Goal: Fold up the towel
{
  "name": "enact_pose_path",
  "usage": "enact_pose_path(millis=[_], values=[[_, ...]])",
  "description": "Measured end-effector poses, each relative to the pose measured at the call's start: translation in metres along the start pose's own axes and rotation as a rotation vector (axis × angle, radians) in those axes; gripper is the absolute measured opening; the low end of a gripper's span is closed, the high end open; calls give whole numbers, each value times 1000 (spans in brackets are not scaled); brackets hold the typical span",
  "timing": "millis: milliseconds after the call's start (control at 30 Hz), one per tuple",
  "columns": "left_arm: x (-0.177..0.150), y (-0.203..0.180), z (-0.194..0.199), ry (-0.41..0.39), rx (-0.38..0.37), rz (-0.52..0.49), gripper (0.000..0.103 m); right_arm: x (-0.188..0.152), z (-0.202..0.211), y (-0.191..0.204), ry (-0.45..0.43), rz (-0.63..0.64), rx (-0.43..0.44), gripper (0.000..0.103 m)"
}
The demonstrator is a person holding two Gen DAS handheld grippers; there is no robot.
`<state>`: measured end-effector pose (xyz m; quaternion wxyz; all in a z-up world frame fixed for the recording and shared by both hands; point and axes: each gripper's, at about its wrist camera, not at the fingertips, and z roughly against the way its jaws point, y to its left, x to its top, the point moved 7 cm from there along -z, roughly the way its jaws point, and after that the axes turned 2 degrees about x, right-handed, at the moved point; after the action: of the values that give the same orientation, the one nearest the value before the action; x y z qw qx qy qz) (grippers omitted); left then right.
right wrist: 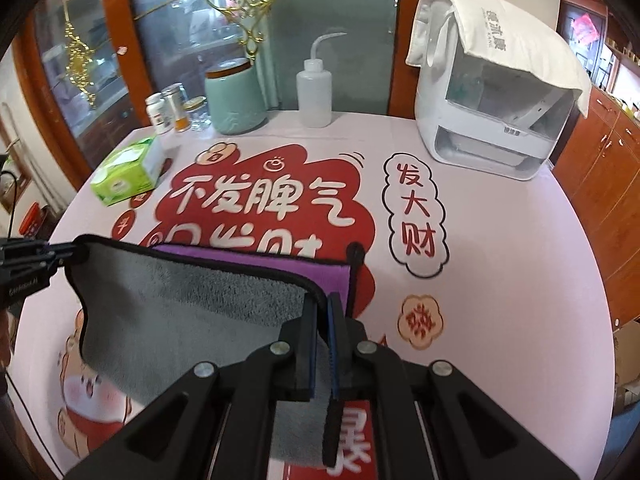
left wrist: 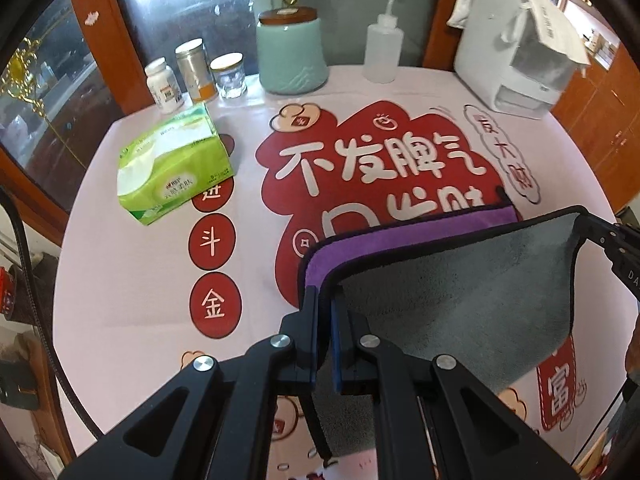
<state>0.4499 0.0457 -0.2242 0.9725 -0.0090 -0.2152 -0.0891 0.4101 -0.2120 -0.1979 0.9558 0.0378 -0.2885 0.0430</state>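
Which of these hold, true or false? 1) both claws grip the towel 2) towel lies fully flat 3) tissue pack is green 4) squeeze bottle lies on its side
1) True: the left claw and the right claw each pinch a corner of the towel.
2) False: its near edge is lifted, grey side showing, purple part on the table.
3) True: the tissue pack is green.
4) False: the squeeze bottle stands upright.

towel (left wrist: 460,280) lower edge: hidden behind claw | bottle (right wrist: 158,110) label: unreadable
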Motion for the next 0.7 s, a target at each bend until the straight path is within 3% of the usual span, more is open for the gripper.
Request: enact_pose_path(millis=[700], values=[[18,3,-74,74,29,44,3,2,-84,-8,130,-68,-76,5]])
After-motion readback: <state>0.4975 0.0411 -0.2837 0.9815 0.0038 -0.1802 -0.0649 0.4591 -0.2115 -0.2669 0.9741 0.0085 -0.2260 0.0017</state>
